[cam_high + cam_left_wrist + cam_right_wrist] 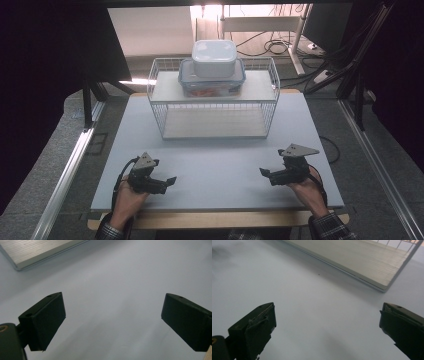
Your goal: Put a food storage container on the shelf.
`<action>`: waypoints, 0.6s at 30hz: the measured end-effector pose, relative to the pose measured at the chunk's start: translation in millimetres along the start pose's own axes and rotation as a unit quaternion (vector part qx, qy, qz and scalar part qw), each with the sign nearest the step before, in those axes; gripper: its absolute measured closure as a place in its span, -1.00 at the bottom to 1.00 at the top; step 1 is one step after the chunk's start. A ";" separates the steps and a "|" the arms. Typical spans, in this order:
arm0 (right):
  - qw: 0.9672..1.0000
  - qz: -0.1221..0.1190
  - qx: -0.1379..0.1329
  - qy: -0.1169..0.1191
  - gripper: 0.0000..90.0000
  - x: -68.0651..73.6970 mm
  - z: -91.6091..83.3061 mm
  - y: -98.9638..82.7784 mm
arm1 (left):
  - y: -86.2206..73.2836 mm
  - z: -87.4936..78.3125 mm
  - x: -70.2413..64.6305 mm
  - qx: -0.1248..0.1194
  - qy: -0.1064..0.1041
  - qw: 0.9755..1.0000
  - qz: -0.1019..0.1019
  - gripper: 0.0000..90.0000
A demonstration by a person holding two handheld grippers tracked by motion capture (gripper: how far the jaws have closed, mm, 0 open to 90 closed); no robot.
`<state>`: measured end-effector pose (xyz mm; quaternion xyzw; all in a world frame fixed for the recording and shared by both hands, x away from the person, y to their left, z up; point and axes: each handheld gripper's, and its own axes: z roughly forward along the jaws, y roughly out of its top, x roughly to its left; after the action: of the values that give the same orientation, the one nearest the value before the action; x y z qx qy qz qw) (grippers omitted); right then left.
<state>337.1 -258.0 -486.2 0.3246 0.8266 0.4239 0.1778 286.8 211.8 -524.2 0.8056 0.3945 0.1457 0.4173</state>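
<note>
I held the left gripper (171, 181) and right gripper (263, 172) low over the near table (215, 165), both wide open and empty. The stacked white box (214, 58) and clear box (212, 80) sat well apart on the wire rack (215, 107). To lift them cleanly, I judged I should reach over the rack's raised rim from both sides.

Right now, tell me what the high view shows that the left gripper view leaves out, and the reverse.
High view alone: the white lidded box stacked on the blue-rimmed container, both on the wire rack, plus the right claw and both hands. Left gripper view alone: a close look at the left claw, its jaws spread wide over bare table with nothing between them. Shared: the pale table, the left claw itself, and the rack's flat base board, seen as a corner in the gripper view.
</note>
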 end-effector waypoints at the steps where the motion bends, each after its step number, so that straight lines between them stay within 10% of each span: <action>1: 1.000 0.000 0.000 -0.003 -0.98 -1.5 -0.3 -1.1 | -0.8 -0.2 0.9 0.001 0.000 1.000 -0.002 -0.88; 18: 0.999 0.037 0.022 -0.012 -0.98 -24.7 4.5 -15.3 | -8.7 6.7 16.5 0.007 -0.021 0.999 -0.048 -0.91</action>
<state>351.7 -279.0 -500.9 0.3640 0.8211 0.4074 0.1650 296.8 223.5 -536.8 0.7917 0.4251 0.1060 0.4258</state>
